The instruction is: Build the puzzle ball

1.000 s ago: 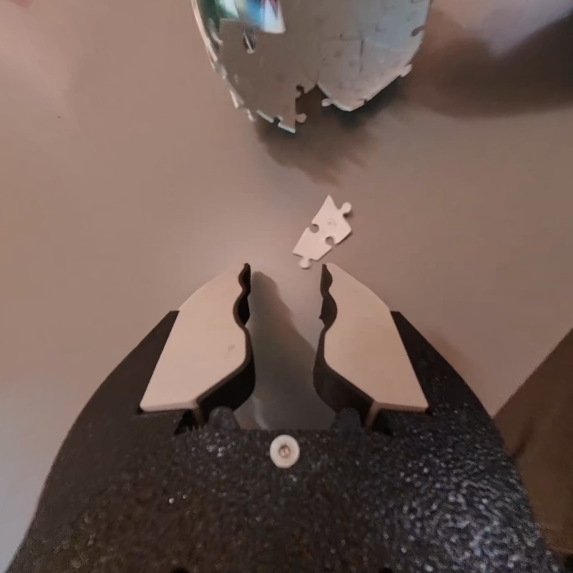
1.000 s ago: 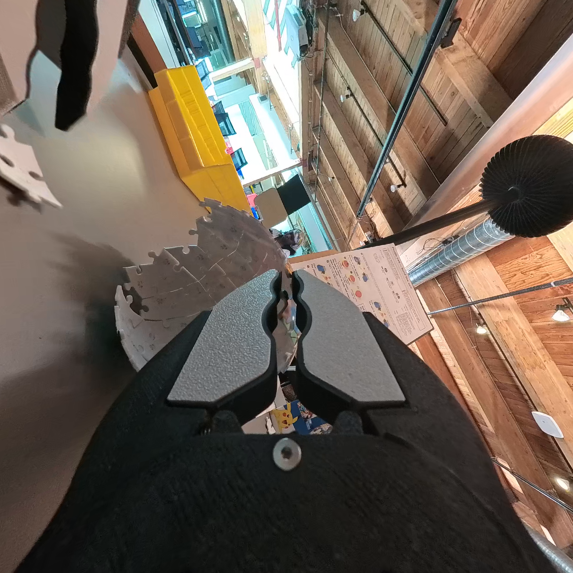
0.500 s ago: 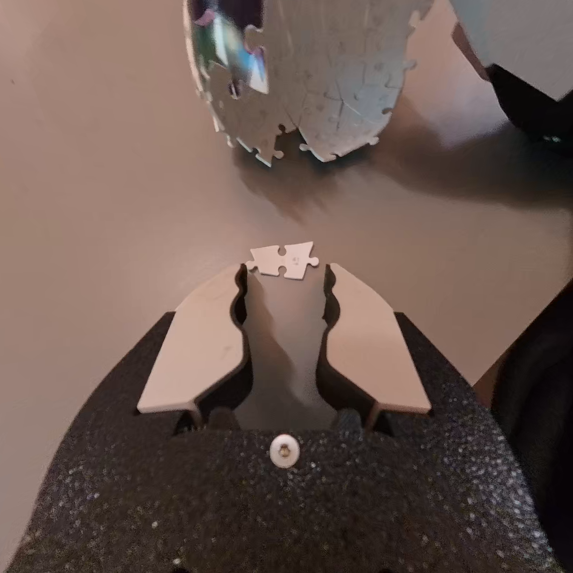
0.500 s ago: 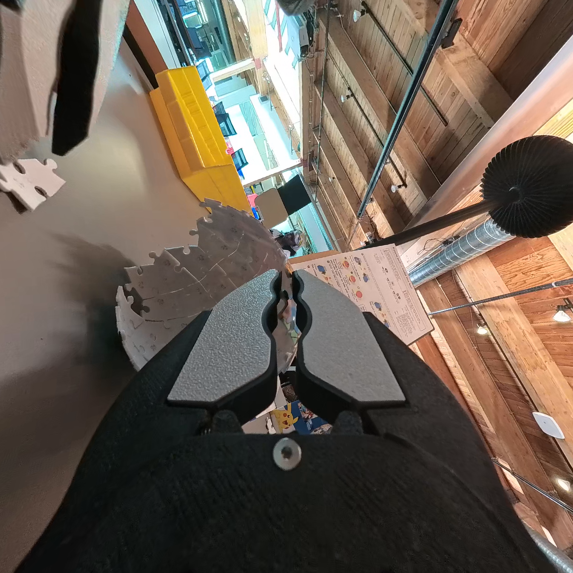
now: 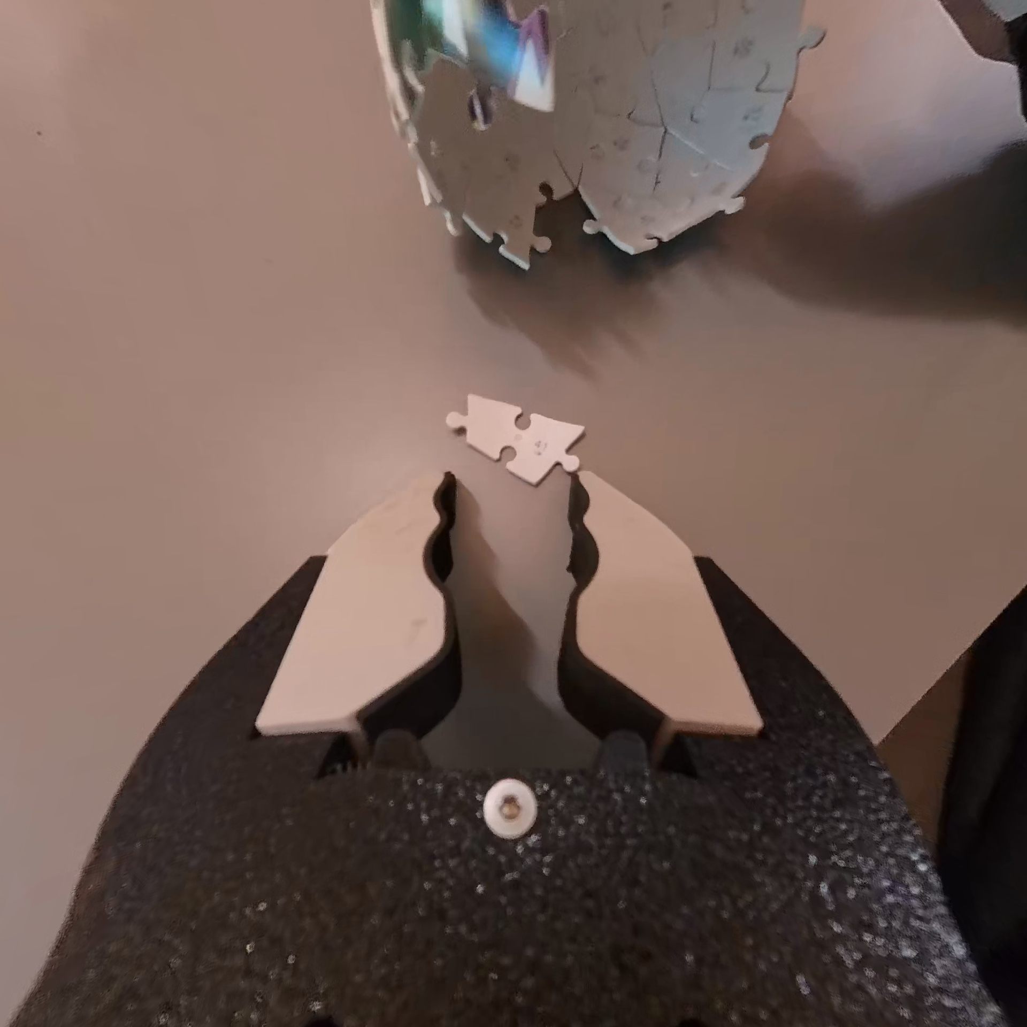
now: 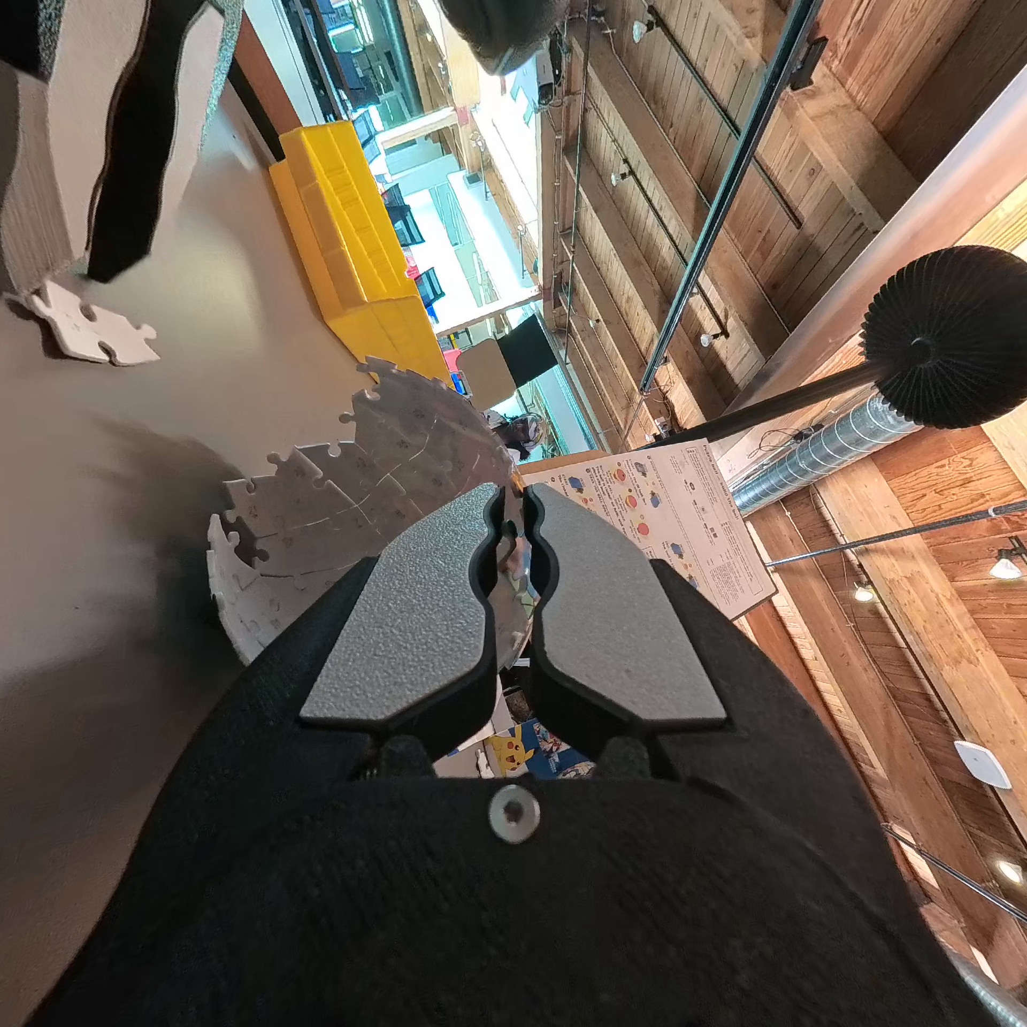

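Observation:
A half-built puzzle ball [image 5: 600, 122], a curved grey shell with toothed edges, stands on the tan table [image 5: 194, 278] at the top of the left wrist view. A small flat piece made of two joined puzzle pieces [image 5: 519, 439] lies face down just beyond my left gripper [image 5: 514, 480], which is open and empty; its right fingertip nearly touches the piece. My right gripper [image 6: 514, 494] is shut on the rim of the puzzle ball shell [image 6: 344, 500]. The right wrist view also shows the joined piece [image 6: 91, 328] and the left gripper's fingers [image 6: 128, 150] at top left.
A yellow bin [image 6: 355, 255] stands at the far side of the table. A printed instruction sheet [image 6: 667, 522] stands behind the shell. The table edge [image 5: 922, 689] runs close at the right of my left gripper. A dark-clad body [image 5: 995, 778] is at that edge.
The joined piece has turned on the table and now lies slanted at my left gripper's right fingertip. The left view has shifted slightly relative to the ball. The right gripper keeps its hold.

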`<state>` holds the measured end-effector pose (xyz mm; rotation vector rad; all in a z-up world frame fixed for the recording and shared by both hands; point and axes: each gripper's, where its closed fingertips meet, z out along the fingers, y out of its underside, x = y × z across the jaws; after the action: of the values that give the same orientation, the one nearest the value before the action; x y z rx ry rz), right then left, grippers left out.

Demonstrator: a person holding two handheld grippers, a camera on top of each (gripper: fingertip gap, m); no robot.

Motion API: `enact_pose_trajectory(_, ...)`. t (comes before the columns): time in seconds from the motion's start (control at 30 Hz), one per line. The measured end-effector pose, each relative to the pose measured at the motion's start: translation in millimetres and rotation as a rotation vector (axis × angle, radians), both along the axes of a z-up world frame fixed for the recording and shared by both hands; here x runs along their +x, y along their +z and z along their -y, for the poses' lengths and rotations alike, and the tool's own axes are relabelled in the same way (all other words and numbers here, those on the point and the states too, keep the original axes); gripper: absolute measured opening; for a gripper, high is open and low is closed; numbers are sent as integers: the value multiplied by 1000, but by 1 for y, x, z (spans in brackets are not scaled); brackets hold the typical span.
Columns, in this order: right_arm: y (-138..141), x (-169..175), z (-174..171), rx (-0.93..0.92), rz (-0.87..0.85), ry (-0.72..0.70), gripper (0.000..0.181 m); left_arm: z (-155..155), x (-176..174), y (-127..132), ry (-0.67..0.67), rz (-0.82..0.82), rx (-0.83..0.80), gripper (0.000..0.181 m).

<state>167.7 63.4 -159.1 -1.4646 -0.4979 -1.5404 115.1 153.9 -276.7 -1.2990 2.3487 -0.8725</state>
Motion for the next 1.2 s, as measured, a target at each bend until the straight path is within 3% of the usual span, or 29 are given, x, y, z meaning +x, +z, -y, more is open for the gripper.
enact_pose_trajectory(0.03,0,0,0,-1,0,0,6,-3,0,0,7,-3,1,40)
enact_pose_trajectory(0.17,0,-1,0,-8,11,-1,6,-2,-1,8,64,-4,-69,42)
enact_pose_trajectory(0.3,-1,-2,-1,-22,31,-1,6,7,-1,12,204,-41,-120,46)
enact_pose_trajectory(0.43,-1,-6,-3,-49,65,-1,6,4,1,2,327,-59,-14,49)
enact_pose_trajectory(0.6,-3,-13,-8,-92,119,8,7,1,6,0,378,-33,32,33)
enact_pose_trajectory(0.67,-5,-15,-9,-110,141,10,7,2,7,0,370,-26,26,24)
enact_pose_trajectory(0.87,-6,-18,-9,-128,163,5,6,3,10,0,312,26,10,23)
enact_pose_trajectory(1.03,-6,-19,-9,-120,153,6,7,21,11,9,263,65,-103,23)
enact_pose_trajectory(1.2,-5,-18,-9,-109,143,6,7,39,24,12,234,105,-71,23)
